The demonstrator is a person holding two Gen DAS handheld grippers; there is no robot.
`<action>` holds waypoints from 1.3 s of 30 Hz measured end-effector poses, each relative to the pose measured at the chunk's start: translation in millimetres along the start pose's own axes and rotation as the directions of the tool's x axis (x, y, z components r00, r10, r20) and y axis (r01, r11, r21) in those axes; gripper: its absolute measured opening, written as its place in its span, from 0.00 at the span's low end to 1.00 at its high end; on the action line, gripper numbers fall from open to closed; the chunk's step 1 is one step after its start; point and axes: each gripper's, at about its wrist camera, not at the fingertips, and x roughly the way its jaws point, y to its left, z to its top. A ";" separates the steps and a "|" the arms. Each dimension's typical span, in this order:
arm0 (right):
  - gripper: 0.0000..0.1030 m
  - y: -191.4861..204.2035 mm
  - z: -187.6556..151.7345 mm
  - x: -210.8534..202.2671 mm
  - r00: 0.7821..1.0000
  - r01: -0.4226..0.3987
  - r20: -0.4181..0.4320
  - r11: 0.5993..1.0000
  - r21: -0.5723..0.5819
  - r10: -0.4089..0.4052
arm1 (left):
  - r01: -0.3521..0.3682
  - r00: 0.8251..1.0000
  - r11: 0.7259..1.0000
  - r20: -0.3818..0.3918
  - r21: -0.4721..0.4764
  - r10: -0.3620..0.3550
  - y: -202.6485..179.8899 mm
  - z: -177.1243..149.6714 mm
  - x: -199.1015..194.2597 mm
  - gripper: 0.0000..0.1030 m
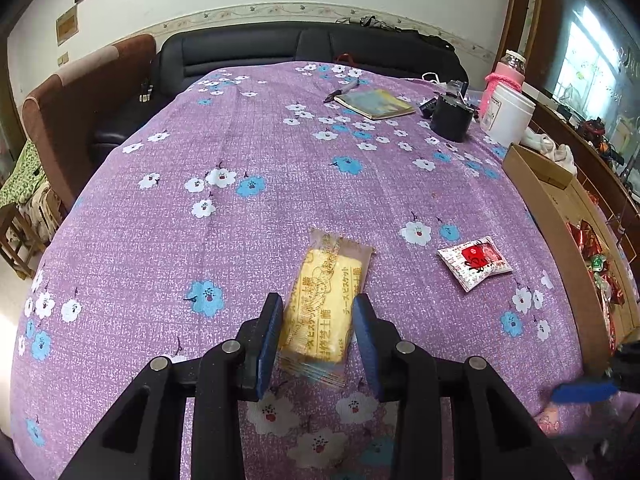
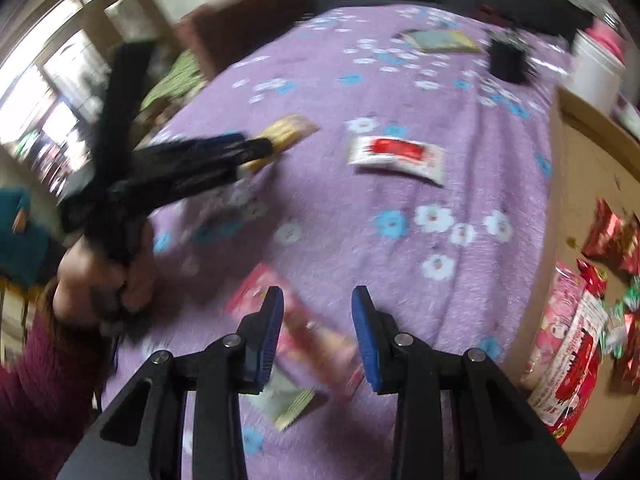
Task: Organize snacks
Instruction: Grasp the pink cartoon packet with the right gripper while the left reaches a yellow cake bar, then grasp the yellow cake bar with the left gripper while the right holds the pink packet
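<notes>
Claw [image 1: 316, 320] astride glossy oblong biscuit packet [image 1: 324, 300]

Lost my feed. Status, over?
Left gripper open, fingers straddling yellow biscuit packet. Right gripper open above pink packet. Nothing blocking.

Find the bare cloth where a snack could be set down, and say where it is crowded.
Free: the wide stretch between the biscuit pack and the notebook, and the cloth left of the pack. Crowded: the far right corner around the black cup and white tub, and the cardboard box.
</notes>
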 end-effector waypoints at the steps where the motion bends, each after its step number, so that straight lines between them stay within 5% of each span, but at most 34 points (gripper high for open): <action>1: 0.33 3.7 -1.9 0.0 1.000 0.015 -0.003 0.999 -0.044 -0.015 | 0.000 1.000 1.000 0.000 0.001 0.000 -0.1 -0.1 0.1 0.37; 10: 0.33 16.5 -6.6 22.2 0.996 0.076 -0.031 0.971 -0.228 -0.085 | 0.000 1.000 1.000 0.003 0.003 0.000 -0.5 -0.3 0.2 0.37; 14: 0.24 8.6 3.1 20.6 0.995 0.099 0.021 0.989 -0.109 -0.098 | -0.014 1.000 1.000 0.011 0.012 0.013 -2.7 -0.7 -0.1 0.37; 19: 0.24 -10.5 24.1 5.8 0.979 0.100 0.154 0.976 0.195 -0.131 | -0.040 0.999 0.999 0.034 0.019 0.040 -6.4 -1.7 -3.1 0.36; 21: 0.24 -12.6 25.1 0.1 0.965 0.117 0.206 0.967 0.227 -0.165 | -0.062 0.996 0.998 0.063 0.023 0.060 -9.7 -2.4 -8.7 0.31; 22: 0.24 -15.1 23.8 -2.7 0.958 0.107 0.236 0.966 0.235 -0.164 | -0.072 0.995 0.997 0.077 0.025 0.070 -10.8 -2.3 -11.1 0.14; 27: 0.24 -29.3 21.0 -5.1 0.949 0.076 0.276 0.961 0.264 -0.151 | -0.117 0.982 0.992 0.154 0.037 0.110 -18.2 -1.3 -24.2 0.13; 33: 0.24 -32.6 18.2 -8.5 0.949 0.070 0.281 0.964 0.256 -0.144 | -0.086 0.988 0.996 0.130 0.034 0.081 -15.8 1.6 -24.0 0.13; 36: 0.24 -33.1 16.6 -9.3 0.949 0.065 0.284 0.965 0.253 -0.138 | -0.030 0.994 0.999 0.108 -0.017 0.032 -1.3 5.1 -23.6 0.40; 37: 0.24 -33.1 16.1 -9.5 0.949 0.066 0.283 0.966 0.252 -0.139 | -0.022 0.994 1.000 0.103 -0.022 0.024 1.7 5.9 -22.8 0.62; 39: 0.24 -33.0 15.7 -9.2 0.950 0.066 0.281 0.967 0.248 -0.137 | -0.026 0.993 0.999 0.111 -0.029 0.029 2.4 6.2 -22.3 0.70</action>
